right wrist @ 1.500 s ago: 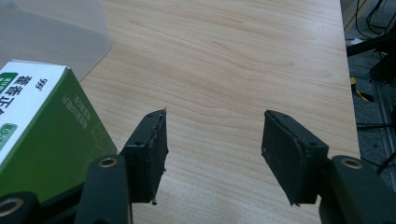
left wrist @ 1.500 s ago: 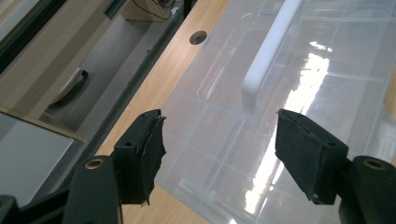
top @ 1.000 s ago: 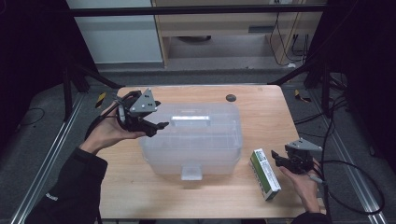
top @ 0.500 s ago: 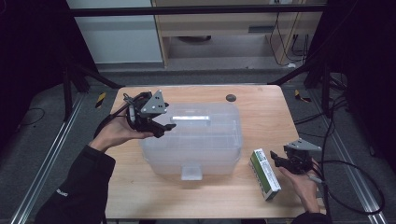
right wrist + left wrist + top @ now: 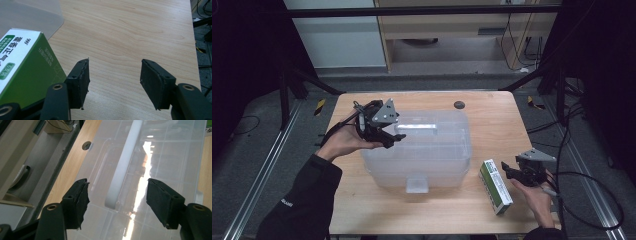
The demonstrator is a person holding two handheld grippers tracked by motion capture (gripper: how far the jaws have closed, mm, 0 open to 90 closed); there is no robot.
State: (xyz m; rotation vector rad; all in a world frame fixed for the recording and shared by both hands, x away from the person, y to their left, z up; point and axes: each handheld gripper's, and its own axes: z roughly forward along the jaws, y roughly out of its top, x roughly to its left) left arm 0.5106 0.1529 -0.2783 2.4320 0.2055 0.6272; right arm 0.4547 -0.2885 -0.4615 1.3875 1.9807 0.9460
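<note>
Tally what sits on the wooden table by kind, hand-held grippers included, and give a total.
Clear plastic storage bin with lid: 1
Green and white cardboard box: 1
Hand-held gripper: 2, the left over the bin lid, the right beside the box
Total: 4

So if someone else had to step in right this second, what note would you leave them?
Left tool: open, poised over the white handle on the lid of the clear plastic bin, gripping nothing.
Right tool: open, empty, above bare table, with the green and white box just beside it.
Done: nothing grasped; the bin lid is on.
Left: probably close the left tool on the handle, lift the lid, then pick up the box, likely to put it inside.
</note>
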